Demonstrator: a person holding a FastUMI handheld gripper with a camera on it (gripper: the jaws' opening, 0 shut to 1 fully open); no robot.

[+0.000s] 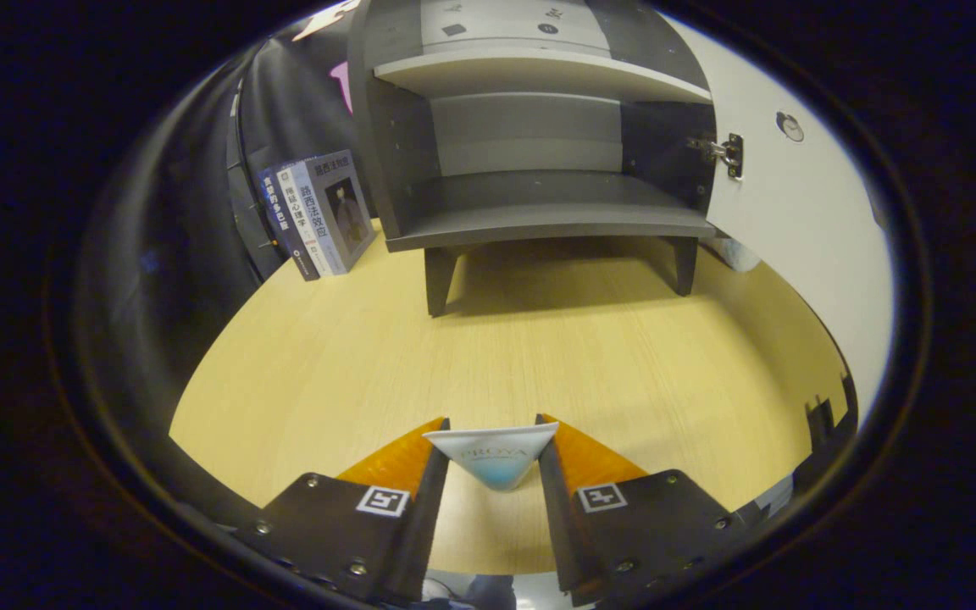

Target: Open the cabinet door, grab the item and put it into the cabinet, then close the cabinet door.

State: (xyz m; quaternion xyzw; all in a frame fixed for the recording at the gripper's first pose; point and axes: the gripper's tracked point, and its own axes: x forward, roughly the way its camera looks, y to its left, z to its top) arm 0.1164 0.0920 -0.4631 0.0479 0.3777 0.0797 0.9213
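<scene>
My gripper (492, 440) is shut on a small white and blue box (492, 456), which sits clamped between both fingers above the wooden table (539, 364). Well beyond the fingers stands a dark grey cabinet (539, 212) on short legs. Its white door (793, 220) is swung wide open to the right, with a hinge (725, 152) showing at the cabinet's edge. The lower compartment (539, 191) and the shelf (539, 76) above it hold nothing that I can see.
Three books (318, 212) stand upright to the left of the cabinet, leaning against the booth wall. A stretch of bare tabletop lies between the fingers and the cabinet's legs. A small pale thing (729, 252) lies behind the right rear leg.
</scene>
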